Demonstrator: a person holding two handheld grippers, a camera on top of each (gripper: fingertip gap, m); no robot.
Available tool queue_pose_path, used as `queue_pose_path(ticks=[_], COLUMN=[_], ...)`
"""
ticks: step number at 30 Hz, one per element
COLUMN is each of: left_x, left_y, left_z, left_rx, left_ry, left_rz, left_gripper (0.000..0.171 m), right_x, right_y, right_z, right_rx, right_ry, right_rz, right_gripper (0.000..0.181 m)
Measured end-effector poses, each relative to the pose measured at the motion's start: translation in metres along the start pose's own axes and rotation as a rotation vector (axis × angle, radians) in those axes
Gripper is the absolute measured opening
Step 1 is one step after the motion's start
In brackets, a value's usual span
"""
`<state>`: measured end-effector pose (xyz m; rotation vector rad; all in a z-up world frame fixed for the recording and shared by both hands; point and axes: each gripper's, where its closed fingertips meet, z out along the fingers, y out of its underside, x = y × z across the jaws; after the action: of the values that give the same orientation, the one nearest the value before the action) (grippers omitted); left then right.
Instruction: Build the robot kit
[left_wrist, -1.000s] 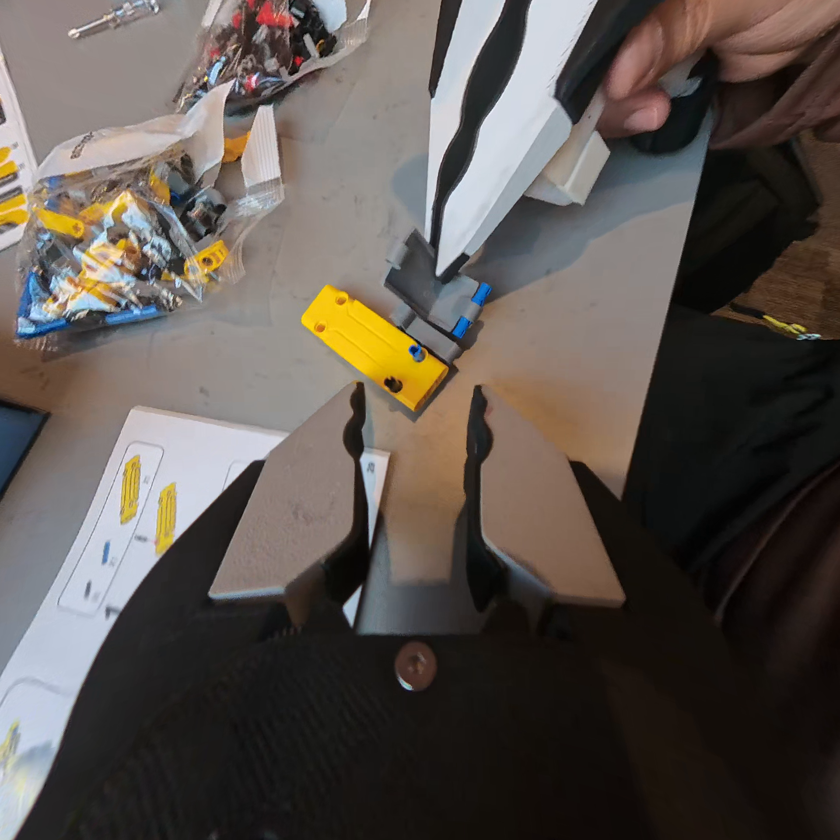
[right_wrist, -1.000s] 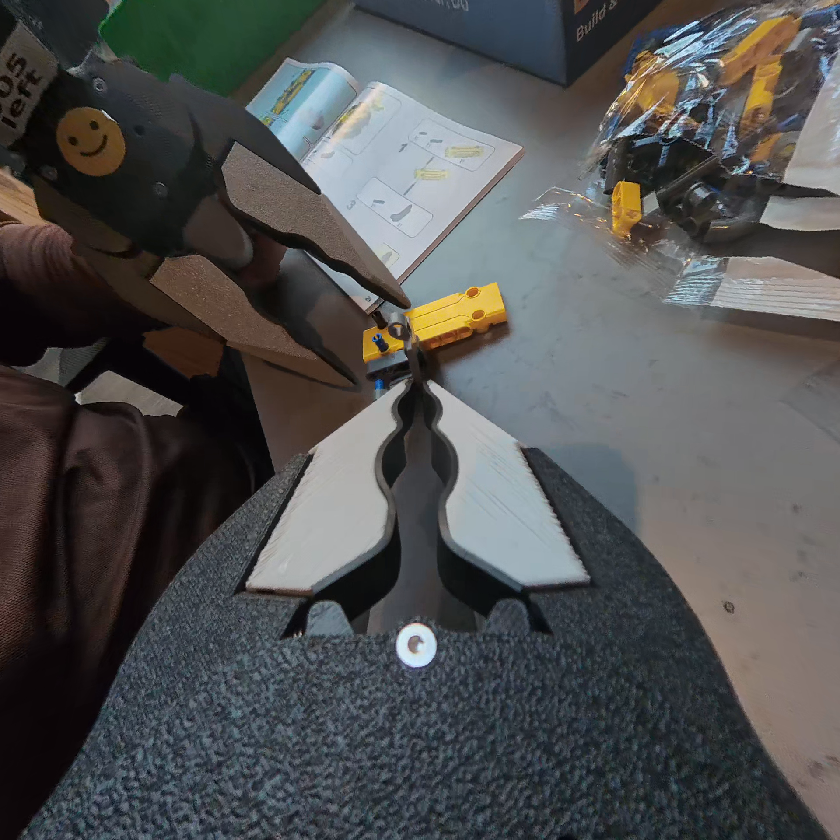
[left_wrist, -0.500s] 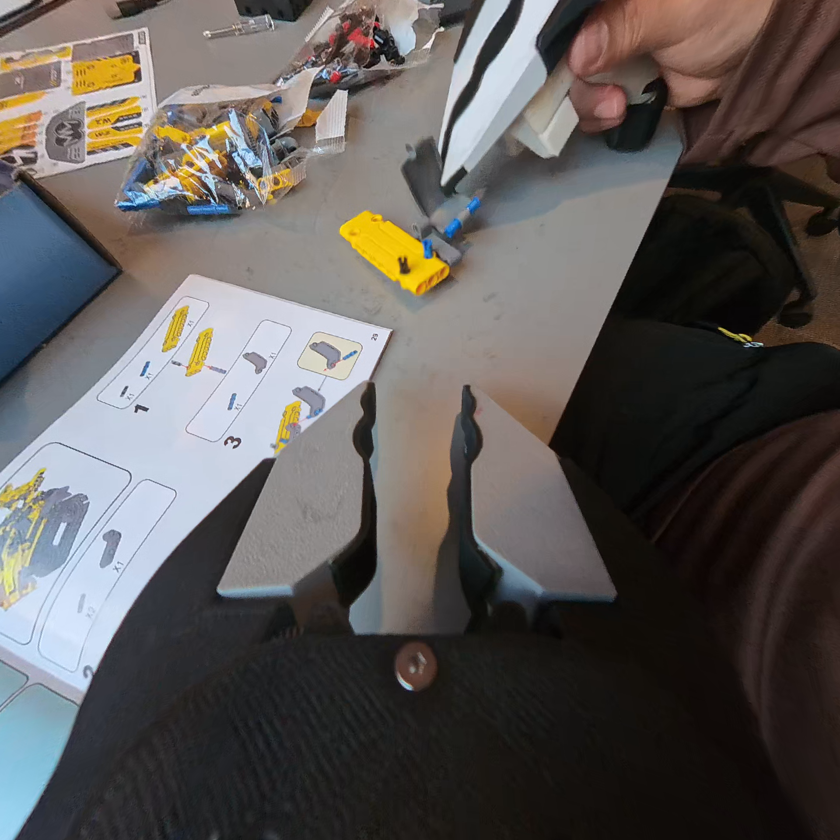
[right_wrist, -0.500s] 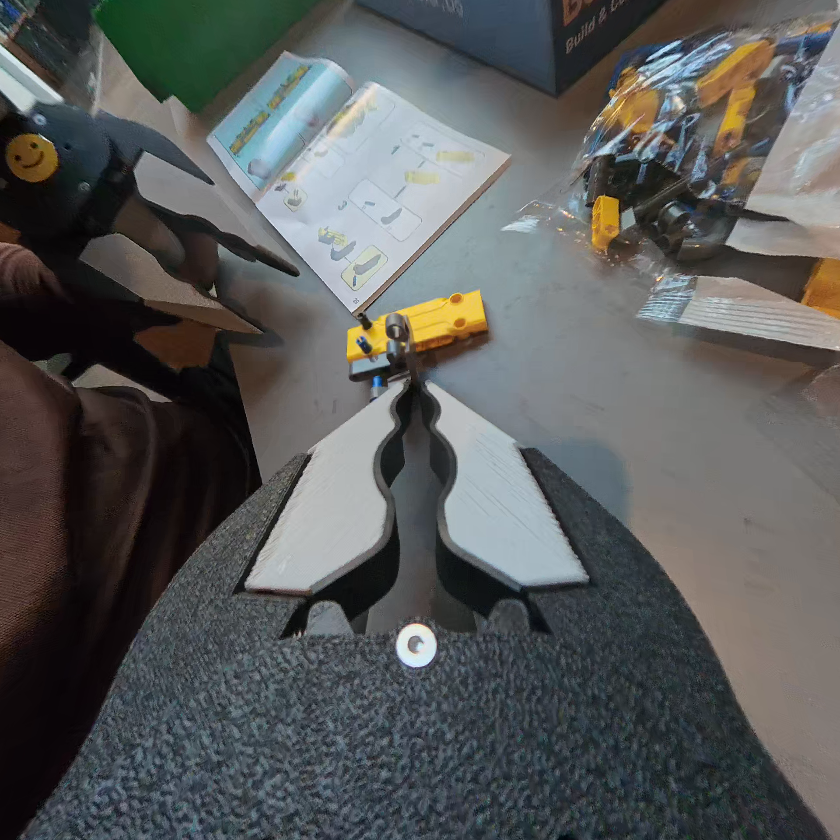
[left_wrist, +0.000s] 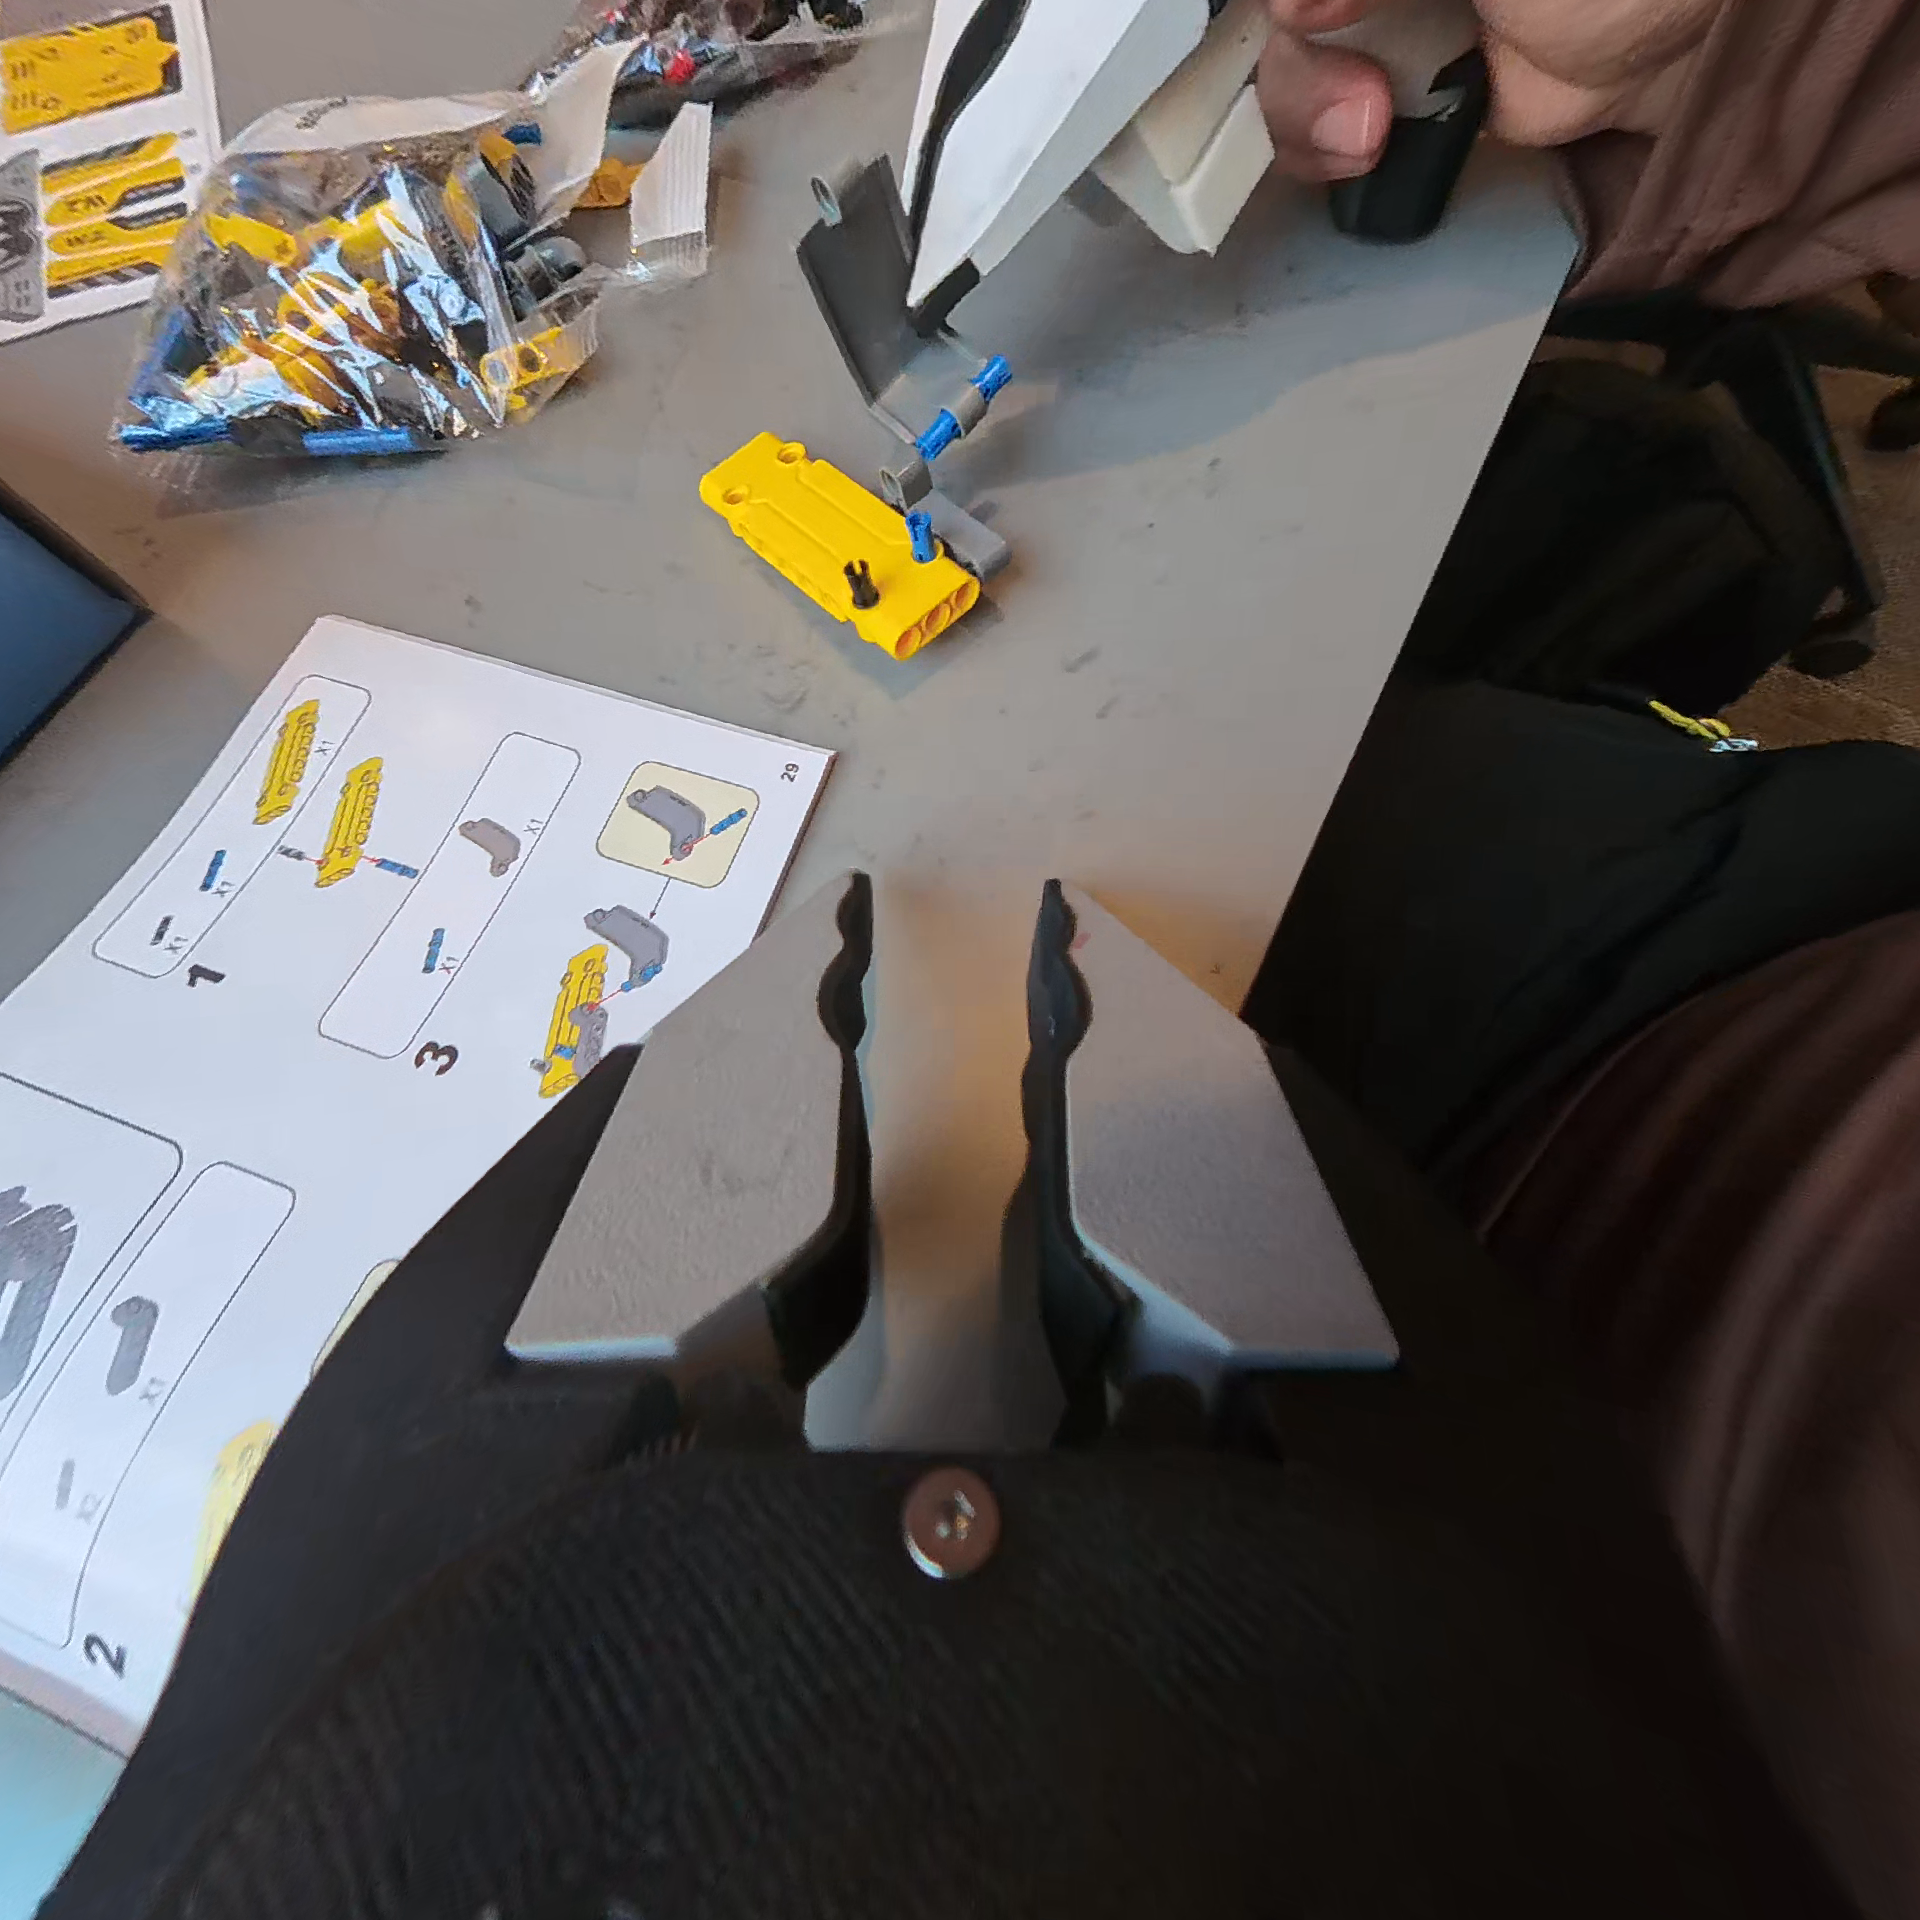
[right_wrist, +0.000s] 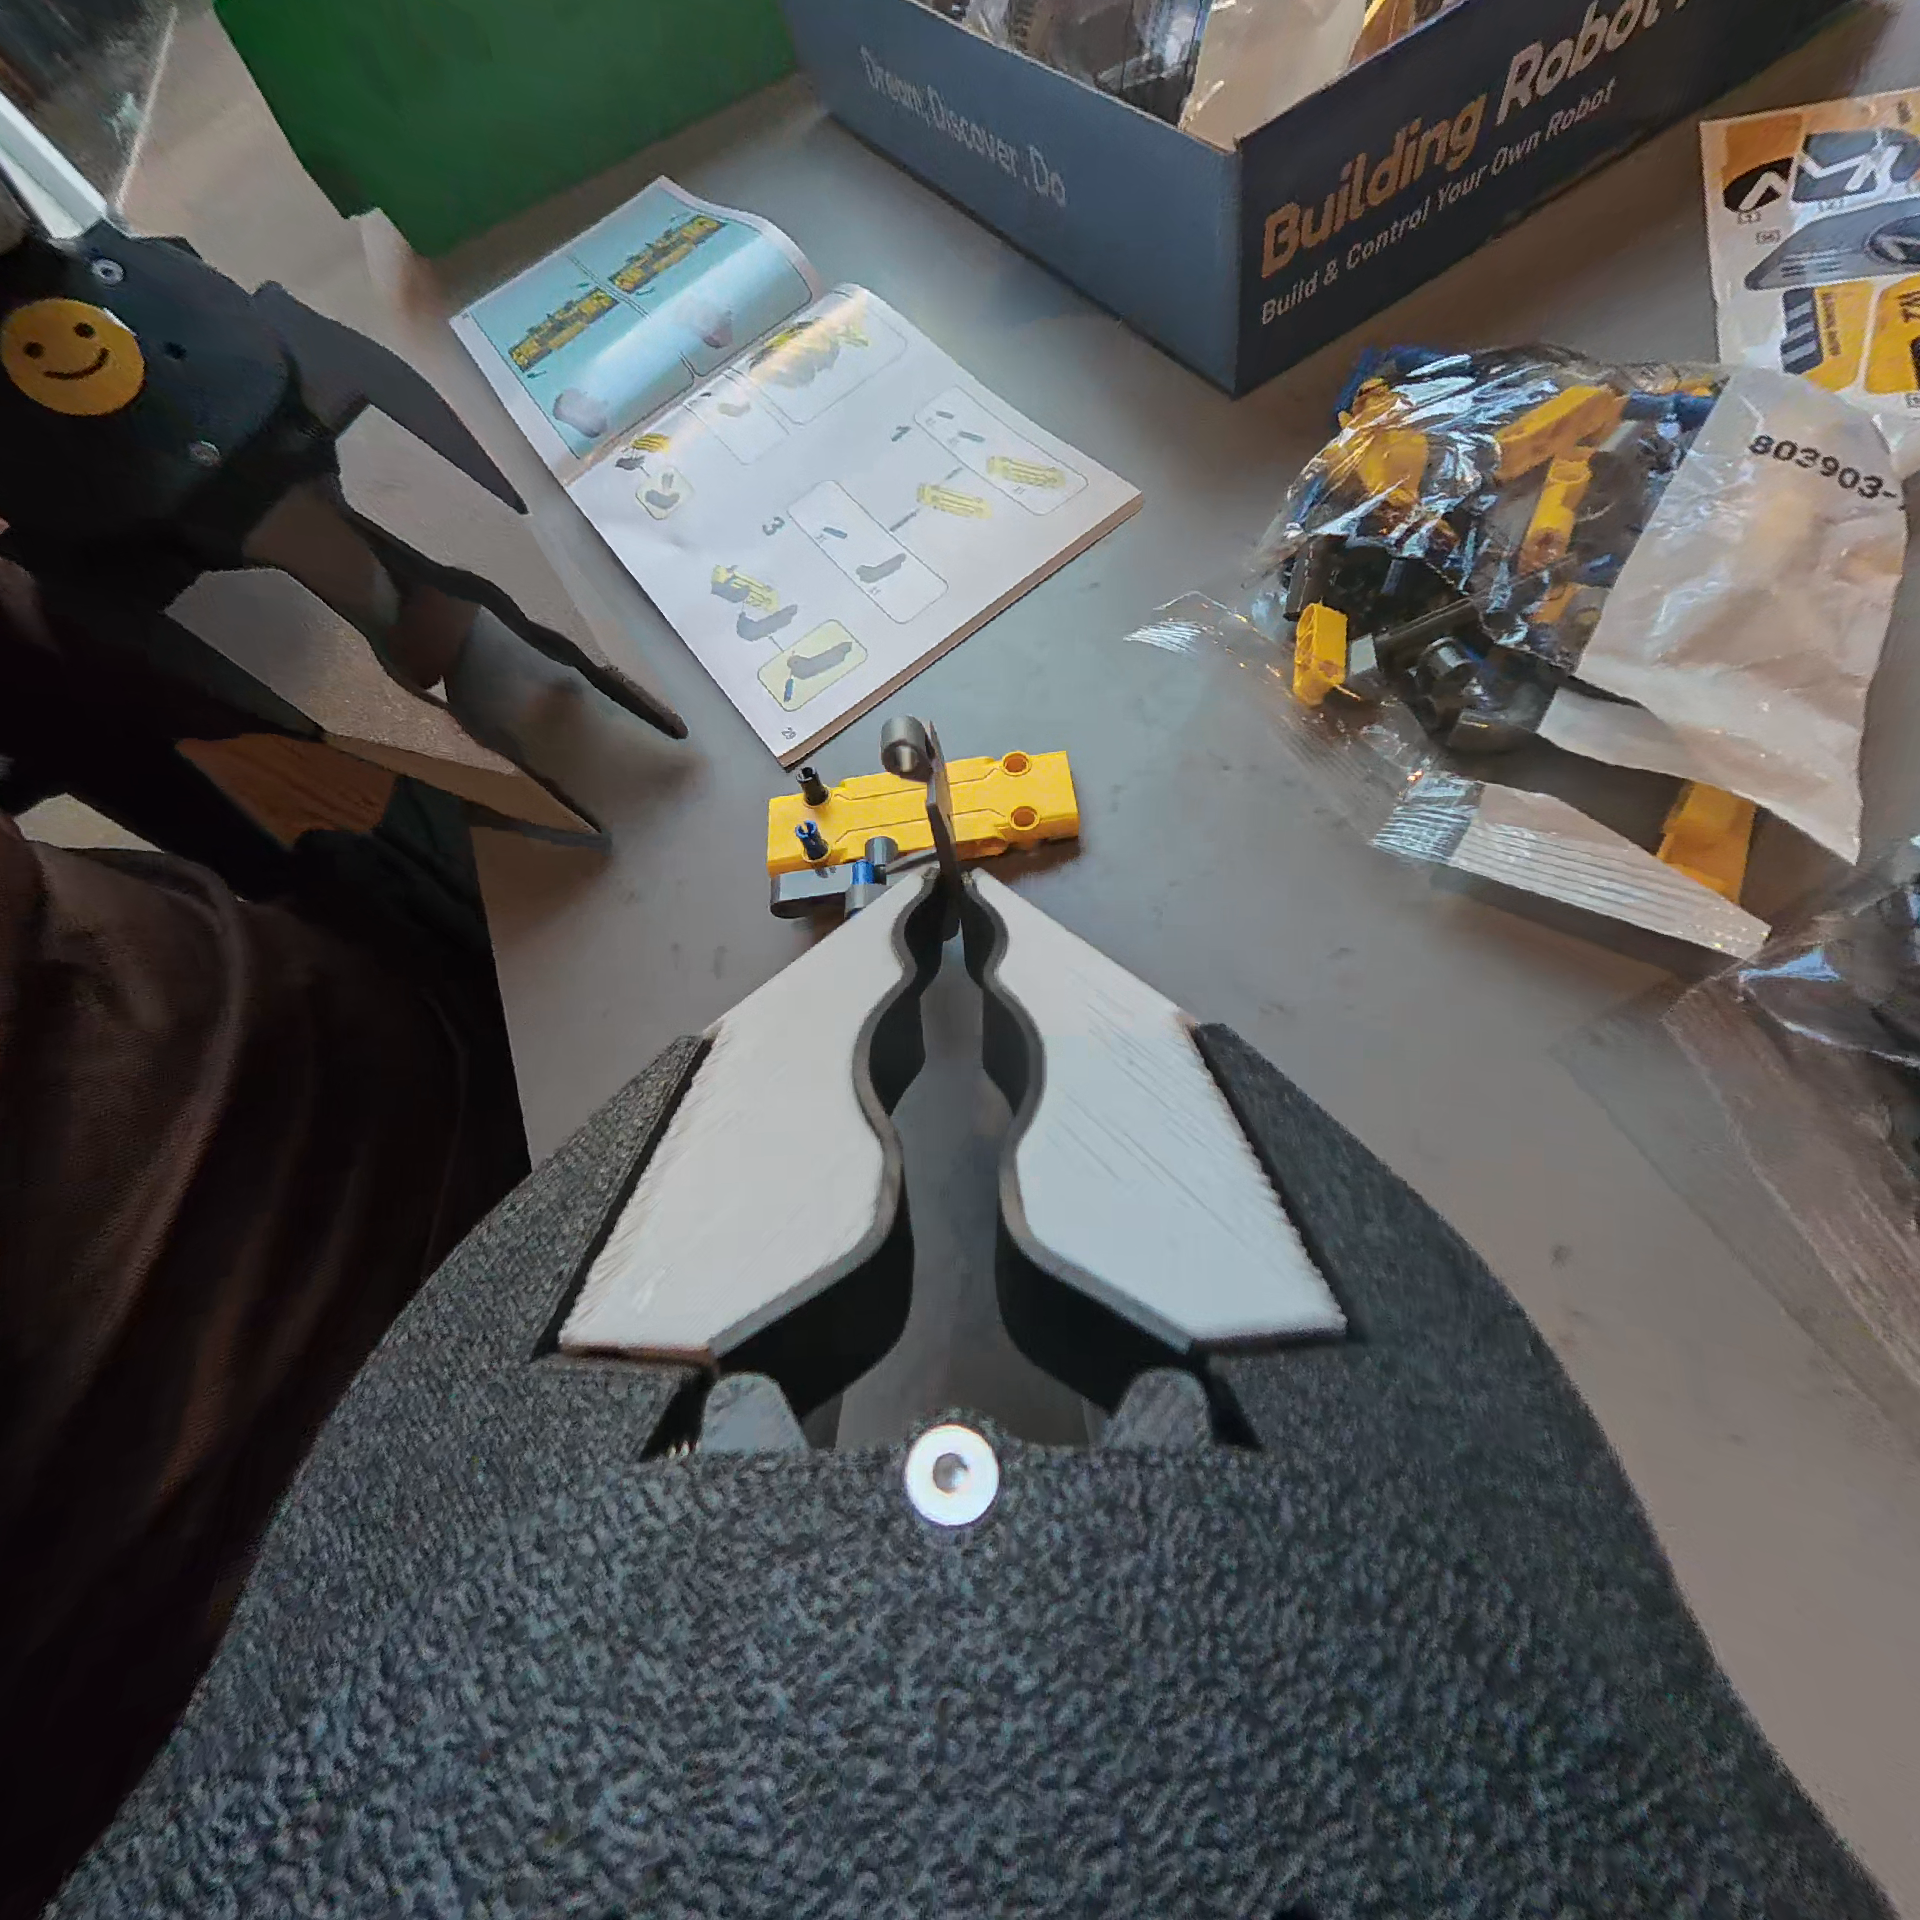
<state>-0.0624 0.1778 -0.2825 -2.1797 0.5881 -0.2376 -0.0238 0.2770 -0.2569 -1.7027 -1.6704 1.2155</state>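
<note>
2 tongs, mine: right tongs (right_wrist: 951, 891) pinch the grey angled piece (right_wrist: 928, 790) just above the yellow beam (right_wrist: 925, 810) (long axis crosswise), left tongs (left_wrist: 951, 904) spread, farther back.

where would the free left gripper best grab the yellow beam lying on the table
Judging by its pose, the left gripper should pinch the yellow beam across its long flat sides at the bare far end, from above: the near end carries upright pins and the small grey connector.
</note>
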Motion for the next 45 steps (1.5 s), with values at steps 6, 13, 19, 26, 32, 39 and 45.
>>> queue_pose_path(ticks=[6,13,19,26,32,39,45], left_x=[0.0,-0.001,0.009,-0.014,-0.023,-0.037,-0.051], left_y=[0.0,0.001,-0.018,-0.035,-0.042,-0.021,-0.005], left_z=[0.001,0.002,0.013,0.046,0.049,0.01,-0.041], left_rx=[-0.002,-0.013,-0.007,-0.096,-0.073,-0.079,-0.036], left_ry=[-0.025,-0.011,0.08,-0.029,-0.124,-0.167,-0.24], left_rz=[0.028,-0.003,-0.053,-0.073,-0.082,-0.146,-0.238], left_gripper=[0.028,0.028,0.032,0.052,0.054,0.053,0.05], right_x=[0.001,0.003,0.0,0.0,0.001,0.003,0.004], right_y=[-0.004,-0.006,-0.003,0.001,-0.002,-0.006,-0.012], right_z=[-0.003,-0.005,-0.002,0.001,-0.002,-0.007,-0.01], right_rx=[0.032,0.047,0.02,-0.012,0.011,0.052,0.098], right_ry=[-0.003,0.007,0.007,0.049,0.063,0.077,0.082], right_rz=[-0.002,-0.014,-0.049,-0.094,-0.1,-0.092,-0.098], right_gripper=[0.002,0.003,0.003,0.003,0.003,0.003,0.002])
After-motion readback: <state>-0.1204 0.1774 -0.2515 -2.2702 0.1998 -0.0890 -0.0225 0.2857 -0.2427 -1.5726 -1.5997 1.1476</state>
